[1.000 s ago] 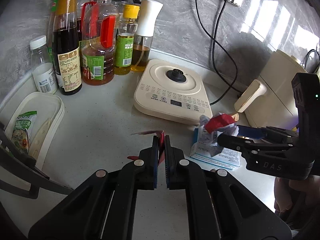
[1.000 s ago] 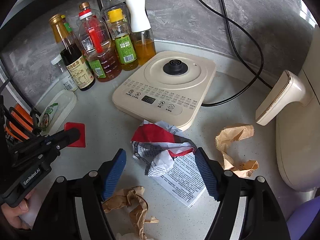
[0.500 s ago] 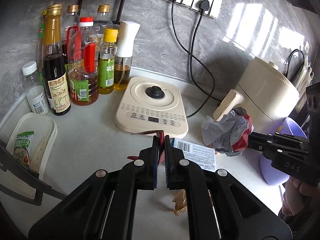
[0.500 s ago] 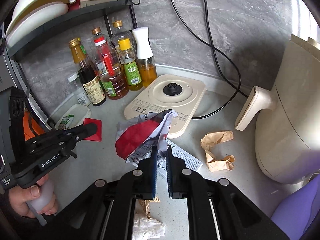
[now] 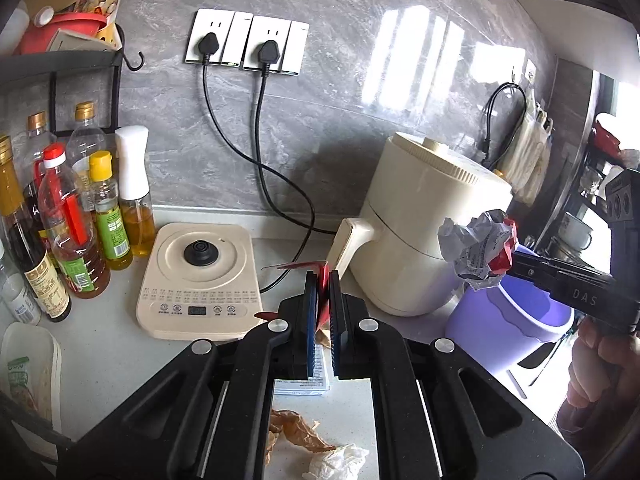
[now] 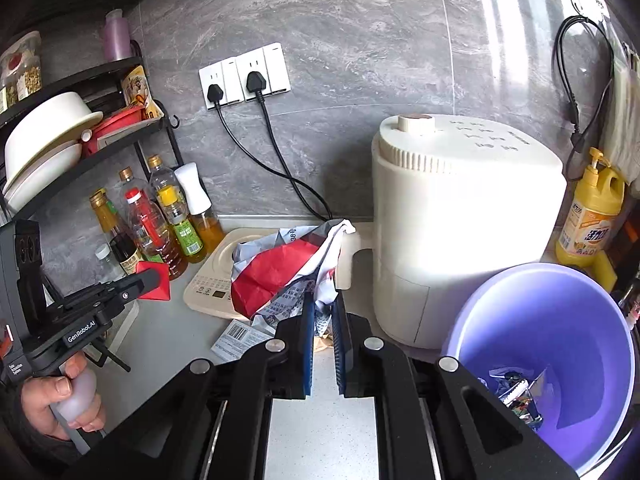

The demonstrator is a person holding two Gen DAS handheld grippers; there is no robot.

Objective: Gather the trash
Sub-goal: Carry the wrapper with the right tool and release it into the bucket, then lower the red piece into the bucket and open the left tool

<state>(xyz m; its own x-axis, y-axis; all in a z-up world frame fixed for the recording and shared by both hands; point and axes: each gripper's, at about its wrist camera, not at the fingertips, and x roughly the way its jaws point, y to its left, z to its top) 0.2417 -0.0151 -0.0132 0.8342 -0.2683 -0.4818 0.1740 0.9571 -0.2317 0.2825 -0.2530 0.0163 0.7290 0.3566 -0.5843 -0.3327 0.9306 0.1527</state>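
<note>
Several oil and sauce bottles (image 5: 72, 236) stand in a cluster at the far left of the worktop (image 5: 104, 352), against the grey stone wall, with a white tray (image 5: 32, 364) lying in front of them. Next to the bottles sits a cream induction cooker (image 5: 200, 284), its black cable running up to the wall sockets (image 5: 246, 42). Just right of the cooker, the left gripper (image 5: 323, 316) is clamped tight on a thin red scrap (image 5: 322, 284), which stands up between its blue pads. Below this gripper on the worktop lie a printed leaflet (image 5: 316, 376), a crumpled brown paper (image 5: 298, 432) and a white tissue wad (image 5: 340, 460). Further right stands a cream air fryer (image 5: 432, 240), its handle pointing toward the cooker. Right of the fryer, the right gripper (image 6: 323, 336) is closed on a crumpled wrapper (image 6: 288, 276), red, white and grey, held up in the air; from the left wrist view the wad hangs just above the near rim of a purple bin (image 6: 552, 320) beside the fryer. Some trash pieces (image 6: 516, 396) already lie at the bin's bottom. At the far right, behind the bin, a yellow detergent bottle (image 6: 592, 216) stands against the wall.
</note>
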